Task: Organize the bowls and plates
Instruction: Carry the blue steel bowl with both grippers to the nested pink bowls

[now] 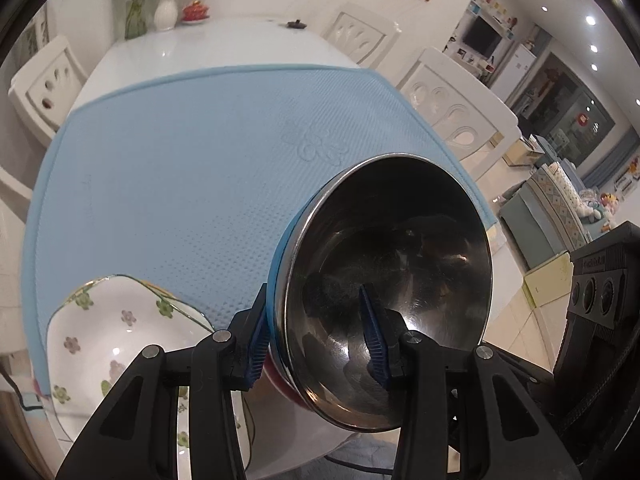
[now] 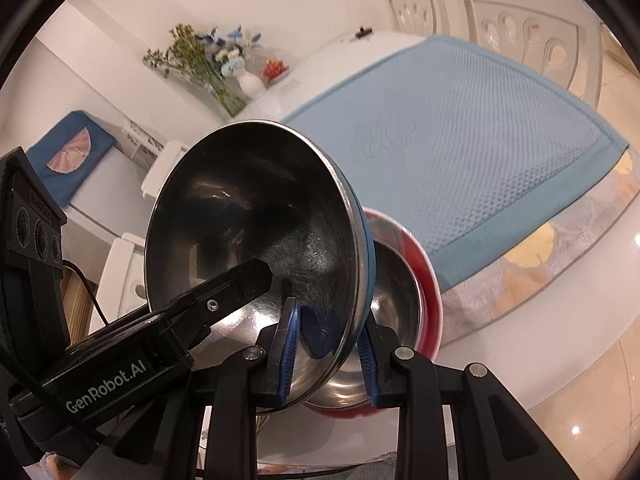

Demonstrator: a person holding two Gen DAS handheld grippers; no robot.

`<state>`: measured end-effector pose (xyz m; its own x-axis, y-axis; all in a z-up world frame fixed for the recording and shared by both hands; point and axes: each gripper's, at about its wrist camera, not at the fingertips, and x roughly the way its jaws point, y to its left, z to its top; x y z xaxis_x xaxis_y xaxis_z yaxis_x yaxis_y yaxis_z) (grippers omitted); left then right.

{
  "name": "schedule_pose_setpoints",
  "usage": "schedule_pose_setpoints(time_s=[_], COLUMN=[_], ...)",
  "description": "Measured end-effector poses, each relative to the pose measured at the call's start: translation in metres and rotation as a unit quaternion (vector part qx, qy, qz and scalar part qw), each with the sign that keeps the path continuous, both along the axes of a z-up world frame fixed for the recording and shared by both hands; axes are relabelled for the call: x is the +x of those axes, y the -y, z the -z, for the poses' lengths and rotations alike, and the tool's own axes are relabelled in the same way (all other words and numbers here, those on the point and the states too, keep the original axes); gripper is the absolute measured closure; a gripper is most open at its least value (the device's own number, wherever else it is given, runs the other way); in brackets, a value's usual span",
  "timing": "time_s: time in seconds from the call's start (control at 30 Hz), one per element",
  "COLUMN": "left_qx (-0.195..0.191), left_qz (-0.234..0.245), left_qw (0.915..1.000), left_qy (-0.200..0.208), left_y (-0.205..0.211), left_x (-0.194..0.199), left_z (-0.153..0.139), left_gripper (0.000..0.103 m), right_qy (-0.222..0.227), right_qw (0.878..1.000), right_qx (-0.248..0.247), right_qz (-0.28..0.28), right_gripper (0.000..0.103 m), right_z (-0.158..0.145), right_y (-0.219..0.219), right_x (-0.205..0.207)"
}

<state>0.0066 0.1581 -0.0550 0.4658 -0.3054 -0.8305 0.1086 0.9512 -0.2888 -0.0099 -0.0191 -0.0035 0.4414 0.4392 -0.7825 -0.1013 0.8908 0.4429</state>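
A blue-sided steel bowl was held tilted on edge above the near edge of the table, its shiny hollow turned toward the left wrist camera. The left tool was pinched on the bowl's wall at the lower rim, one blue pad inside the hollow and the other against the blue outside. The same steel bowl was also gripped by the right tool, closed across the rim from the opposite side, one pad within and one without, so the bowl was carried between both tools at once.

The relation on which the coming move appeared to turn was seen in the right wrist view: a red-sided steel bowl lay just behind and below the tilted one, partly hidden by it, at the near edge of the table and short of the blue mat. The held bowl's opening faced away from the red one, so its base was turned toward that bowl's mouth. Nesting was judged likely, with a swing toward level over the red bowl needed first.

A flowered ceramic bowl stood to the left of the left tool, on the near corner of the mat, apart from the held bowl.
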Motion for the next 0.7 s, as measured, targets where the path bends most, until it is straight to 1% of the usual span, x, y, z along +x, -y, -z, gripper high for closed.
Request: schedule_pose_setpoints(time_s=[0.13, 0.33, 0.4, 0.7], left_qx=[-0.002, -0.017, -0.026, -0.044], left_qz=[-0.01, -0.035, -0.04, -0.044], left_qw=[0.9999, 0.9981, 0.9975, 0.9958], left_qy=[-0.013, -0.049, -0.052, -0.067], left_y=[-0.004, -0.019, -0.023, -0.027], left_x=[0.002, 0.006, 0.006, 0.012], left_z=[0.006, 0.025, 0.028, 0.034], left_gripper=[0.065, 0.064, 0.063, 0.061], right_qy=[-0.016, -0.046, -0.059, -0.053], right_qw=[1.0, 0.998, 0.997, 0.996], right_qx=[-0.002, -0.011, -0.012, -0.036], right_qz=[-0.009, -0.032, -0.04, -0.056], right_gripper=[0.076, 0.076, 0.076, 0.076], right_z=[0.007, 0.02, 0.027, 0.025], right_y=[-0.006, -0.016, -0.02, -0.027], right_x=[0.006, 0.021, 0.026, 0.033])
